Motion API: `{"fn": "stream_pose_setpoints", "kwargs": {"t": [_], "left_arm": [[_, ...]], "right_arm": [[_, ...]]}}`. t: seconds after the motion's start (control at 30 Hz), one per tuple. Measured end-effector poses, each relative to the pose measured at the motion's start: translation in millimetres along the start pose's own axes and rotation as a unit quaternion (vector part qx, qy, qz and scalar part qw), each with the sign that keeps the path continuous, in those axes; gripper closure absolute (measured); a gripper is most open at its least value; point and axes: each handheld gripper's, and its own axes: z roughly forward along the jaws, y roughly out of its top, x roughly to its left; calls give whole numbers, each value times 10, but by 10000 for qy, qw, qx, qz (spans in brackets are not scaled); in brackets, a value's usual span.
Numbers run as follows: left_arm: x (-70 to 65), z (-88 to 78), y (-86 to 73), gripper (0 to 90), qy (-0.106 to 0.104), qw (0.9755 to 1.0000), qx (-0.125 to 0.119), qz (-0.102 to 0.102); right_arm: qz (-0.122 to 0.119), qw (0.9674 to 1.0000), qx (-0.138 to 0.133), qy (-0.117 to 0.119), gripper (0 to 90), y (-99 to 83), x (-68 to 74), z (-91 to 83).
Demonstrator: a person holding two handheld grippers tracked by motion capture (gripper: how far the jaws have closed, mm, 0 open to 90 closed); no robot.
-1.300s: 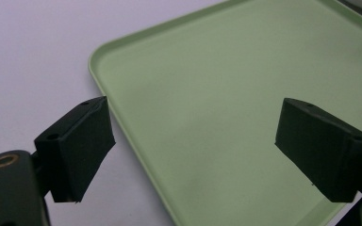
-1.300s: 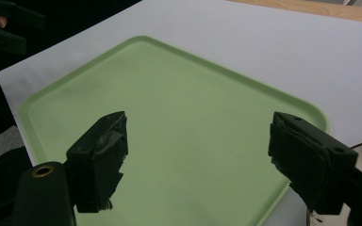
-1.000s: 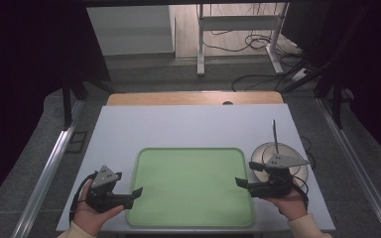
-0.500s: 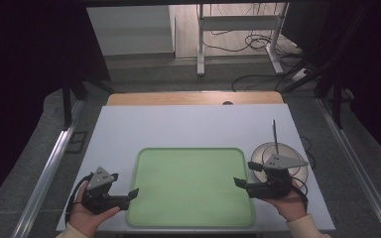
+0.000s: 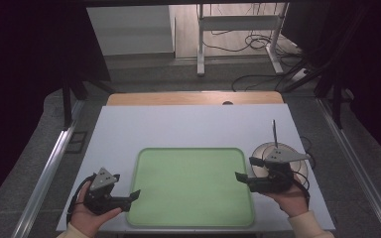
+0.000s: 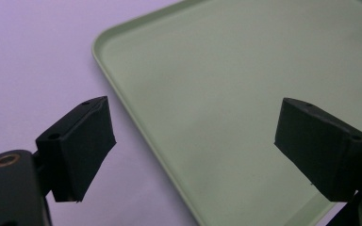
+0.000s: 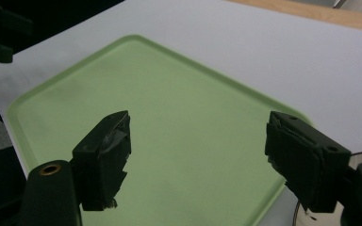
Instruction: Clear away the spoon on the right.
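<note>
We hold the left gripper (image 5: 134, 196) and right gripper (image 5: 242, 177), jaws spread and empty, at the green tray's (image 5: 193, 218) opposite side edges; the round dish (image 5: 297, 171), perhaps glass, lies beside the right.

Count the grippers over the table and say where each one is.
2: the left gripper at the green tray's left edge, the right gripper at its right edge. Both open.
</note>
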Motion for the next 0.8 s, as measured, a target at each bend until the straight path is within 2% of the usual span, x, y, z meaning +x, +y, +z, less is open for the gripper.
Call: {"fn": "stream_pose_setpoints", "kwargs": {"t": [0.13, 0.23, 0.3, 0.33, 0.4, 0.53, 0.67, 0.8], "left_arm": [[25, 6, -11, 120, 27, 10000, 19, -35], [34, 7, -18, 120, 9, 10000, 23, -33], [29, 11, -24, 121, -11, 10000, 40, -10], [29, 11, -24, 121, -11, 10000, 40, -10], [33, 18, -27, 120, -2, 10000, 47, 5], [35, 16, -28, 120, 4, 10000, 33, -36], [24, 7, -23, 119, 11, 10000, 34, -25], [23, 17, -29, 119, 25, 10000, 74, -13]], "right_arm": [[15, 9999, -100, 44, 231, 111, -6, -8], [-72, 9999, -94, 46, 231, 275, -24, -8], [-40, 9998, -132, 157, 235, 363, -24, -32], [-40, 9998, -132, 157, 235, 363, -24, -32], [-155, 9997, -127, 137, 234, 474, -19, -62], [-87, 9998, -176, 73, 235, 600, -79, -92], [-13, 9997, -217, 76, 242, 660, -143, -96], [-5, 9999, -112, -14, 244, 692, -210, -41]]}}
